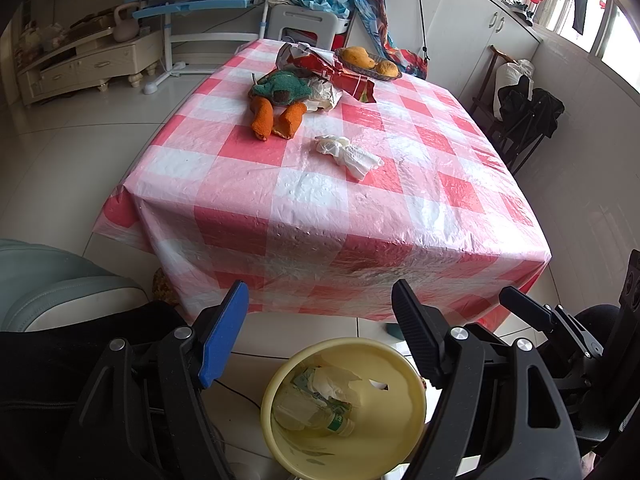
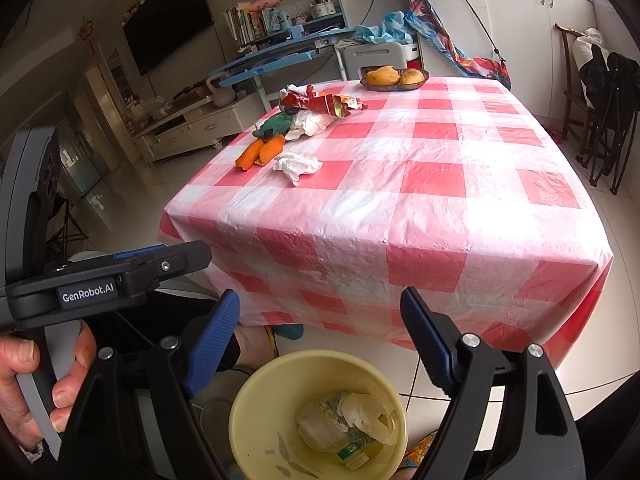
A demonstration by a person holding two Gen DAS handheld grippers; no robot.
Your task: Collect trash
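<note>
**A:** so what's the setup here? Biggest thing first I guess: the tabletop (image 1: 320, 208) with a red and white checked plastic cloth, seen from its near edge.

**B:** yep. On the floor just in front of it sits a pale yellow bin (image 1: 344, 408), already holding a squashed plastic bottle (image 1: 316, 416) and some white paper.

**A:** and the tongs?

**B:** Both pairs hang above the bin, pointing down toward it. The left tongs (image 1: 320, 340) stand wide apart, nothing between them, touching nothing. Same for the right tongs (image 2: 320, 340): spread wide, empty. In the right view you can see a hand (image 2: 28, 384) gripping the handle of the left one.

**A:** what's left on the cloth?

**B:** At the far side, a crumpled red snack bag (image 1: 332, 70), a knitted green and orange toy (image 1: 280, 100) lying against some white wrapping, and a bowl of yellow fruit (image 1: 370, 64) near the back edge. Closer to the middle, well apart from both tongs, a crumpled white tissue (image 1: 348, 152).
</note>
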